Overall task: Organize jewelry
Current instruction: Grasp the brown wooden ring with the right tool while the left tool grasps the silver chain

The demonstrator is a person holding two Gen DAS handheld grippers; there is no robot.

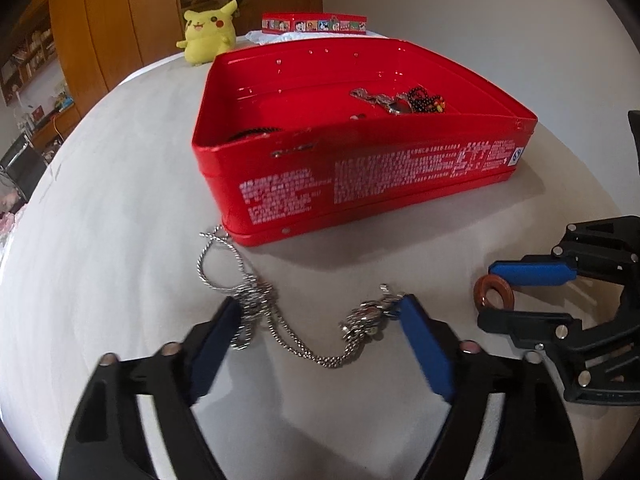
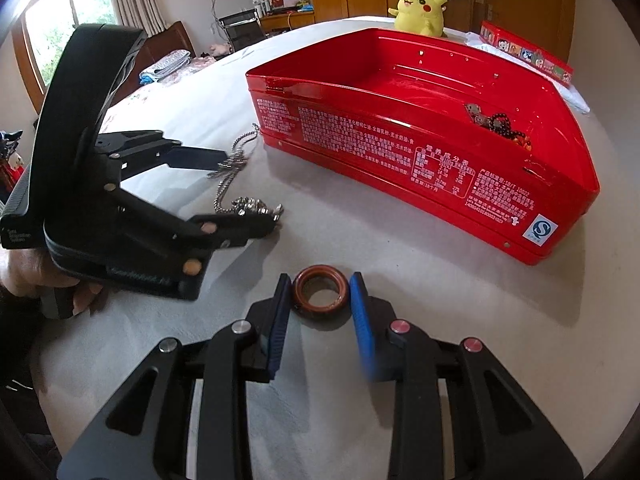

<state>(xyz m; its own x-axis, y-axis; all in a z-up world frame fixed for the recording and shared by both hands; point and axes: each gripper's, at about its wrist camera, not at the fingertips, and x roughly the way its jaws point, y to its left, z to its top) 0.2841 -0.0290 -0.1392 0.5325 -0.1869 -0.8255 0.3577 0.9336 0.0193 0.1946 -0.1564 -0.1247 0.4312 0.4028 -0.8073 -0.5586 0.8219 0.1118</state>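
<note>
Between my right gripper's (image 2: pixel 320 300) blue pads sits the reddish-brown ring (image 2: pixel 320 289), pinched on both sides against the white cloth-covered table (image 2: pixel 400 280). My left gripper (image 1: pixel 320 308) stands wide around the tangled silver chain necklace (image 1: pixel 288 320) (pads not pressing), just before the open red tin box (image 1: pixel 360 184) holding other jewelry.

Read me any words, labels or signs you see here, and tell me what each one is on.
"S" in a blue circle on a white square sticker: on the near side wall of the red tin.
White printed blocks and a small table on that same wall: Chinese text, too small and blurred to read.
Small white lettering on the left tool body: too blurred to read.
Cartoon picture panels on the small red box at the back: no readable words.
</note>
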